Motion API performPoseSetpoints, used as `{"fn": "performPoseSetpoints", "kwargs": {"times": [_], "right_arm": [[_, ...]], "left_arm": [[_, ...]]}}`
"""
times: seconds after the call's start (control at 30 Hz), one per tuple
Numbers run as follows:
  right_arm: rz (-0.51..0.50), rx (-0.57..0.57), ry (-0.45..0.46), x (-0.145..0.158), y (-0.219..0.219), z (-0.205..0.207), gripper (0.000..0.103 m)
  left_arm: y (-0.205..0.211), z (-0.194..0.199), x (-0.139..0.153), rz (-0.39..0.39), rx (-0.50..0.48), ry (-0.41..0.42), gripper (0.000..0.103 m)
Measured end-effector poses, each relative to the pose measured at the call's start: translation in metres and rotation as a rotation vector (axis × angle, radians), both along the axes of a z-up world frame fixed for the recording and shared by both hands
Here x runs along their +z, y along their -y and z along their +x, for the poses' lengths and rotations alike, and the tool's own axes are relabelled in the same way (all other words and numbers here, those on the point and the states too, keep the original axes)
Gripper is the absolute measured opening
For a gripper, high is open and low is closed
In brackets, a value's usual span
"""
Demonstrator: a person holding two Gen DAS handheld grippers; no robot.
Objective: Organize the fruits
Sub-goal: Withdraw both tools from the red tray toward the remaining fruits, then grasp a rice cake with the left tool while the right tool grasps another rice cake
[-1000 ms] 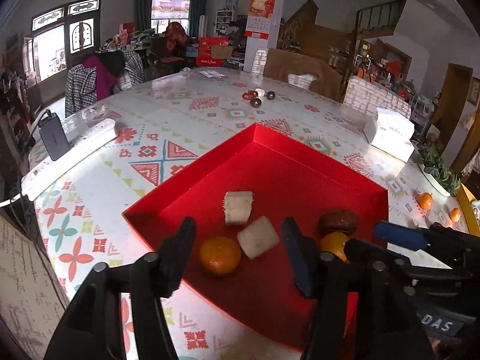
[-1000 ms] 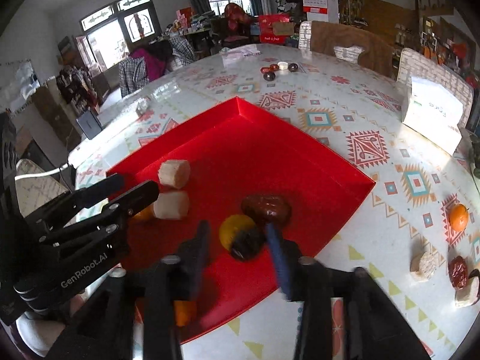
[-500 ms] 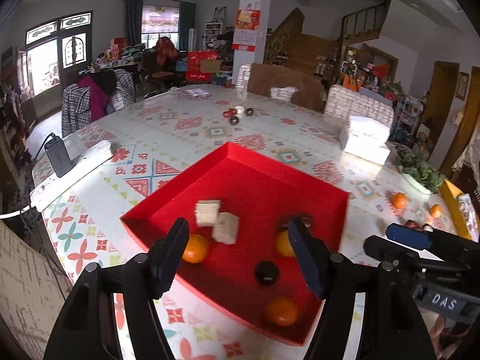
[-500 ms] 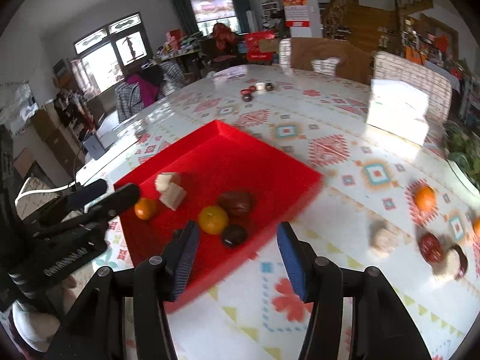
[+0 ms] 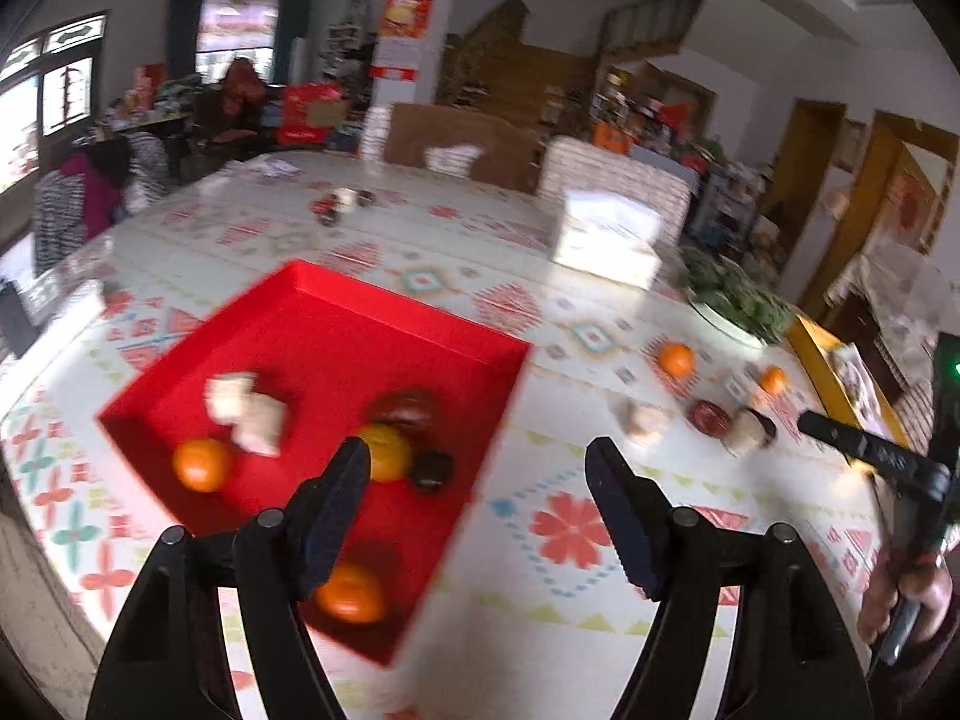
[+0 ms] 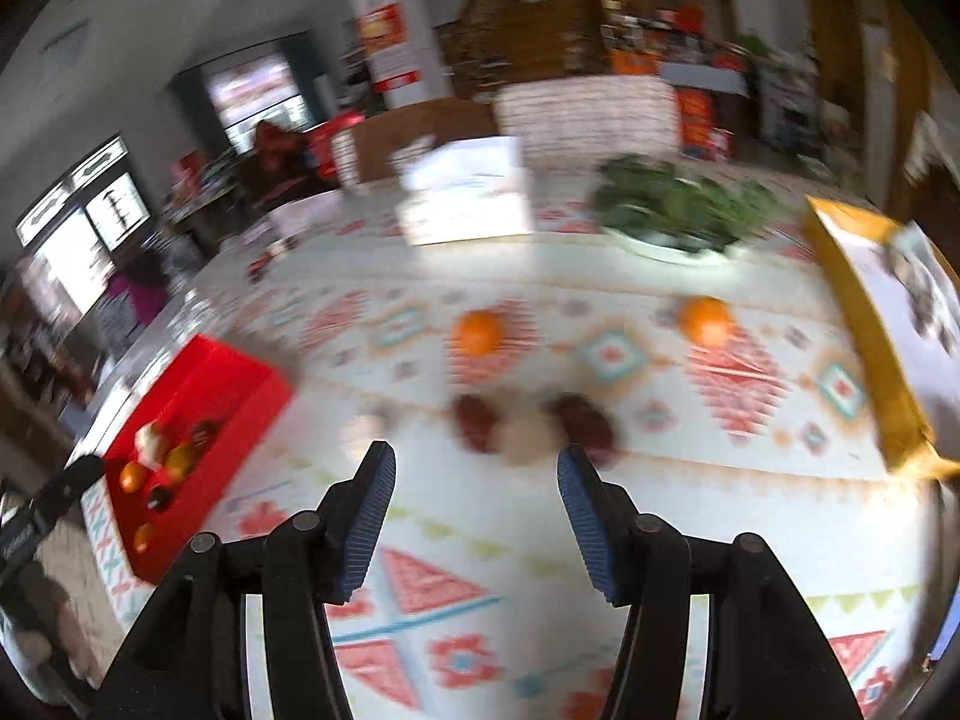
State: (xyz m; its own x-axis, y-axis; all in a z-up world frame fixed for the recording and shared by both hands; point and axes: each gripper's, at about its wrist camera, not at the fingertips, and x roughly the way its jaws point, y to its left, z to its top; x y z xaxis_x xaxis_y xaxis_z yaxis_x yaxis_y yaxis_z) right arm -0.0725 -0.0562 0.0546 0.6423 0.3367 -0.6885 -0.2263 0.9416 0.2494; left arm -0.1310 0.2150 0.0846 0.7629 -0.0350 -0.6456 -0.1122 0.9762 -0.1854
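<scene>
The right gripper [image 6: 477, 516] hangs empty, its fingers parted and just now widening; dead ahead on the desk [image 6: 660, 540], just past the fingertips, lies a blurred cluster of two dark red fruits [image 6: 474, 423] flanking a pale chunk [image 6: 528, 438], strung crosswise; two oranges [image 6: 477, 333] sit farther off; the left gripper [image 5: 477, 507], wide and empty, is farther away, over the red tray [image 5: 336, 324], which holds oranges, pale chunks and dark fruits.
</scene>
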Motion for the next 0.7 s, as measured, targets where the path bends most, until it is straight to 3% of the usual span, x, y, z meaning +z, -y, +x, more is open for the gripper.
{"fn": "performPoseSetpoints", "kwargs": {"times": [0.2, 0.4, 0.5, 0.7], "right_arm": [[0.007, -0.041, -0.059, -0.023, 0.026, 0.019, 0.061], [-0.049, 0.071, -0.087, -0.041, -0.001, 0.027, 0.061], [-0.126, 0.067, -0.100, -0.049, -0.015, 0.035, 0.061], [-0.162, 0.054, -0.107, -0.059, -0.029, 0.052, 0.061]], "left_arm": [[0.040, 0.022, -0.017, 0.024, -0.092, -0.046, 0.074], [0.075, 0.058, -0.035, 0.077, -0.181, -0.070, 0.074], [0.086, 0.080, -0.043, 0.075, -0.215, -0.099, 0.074], [0.114, 0.123, -0.066, 0.127, -0.280, -0.152, 0.068]]}}
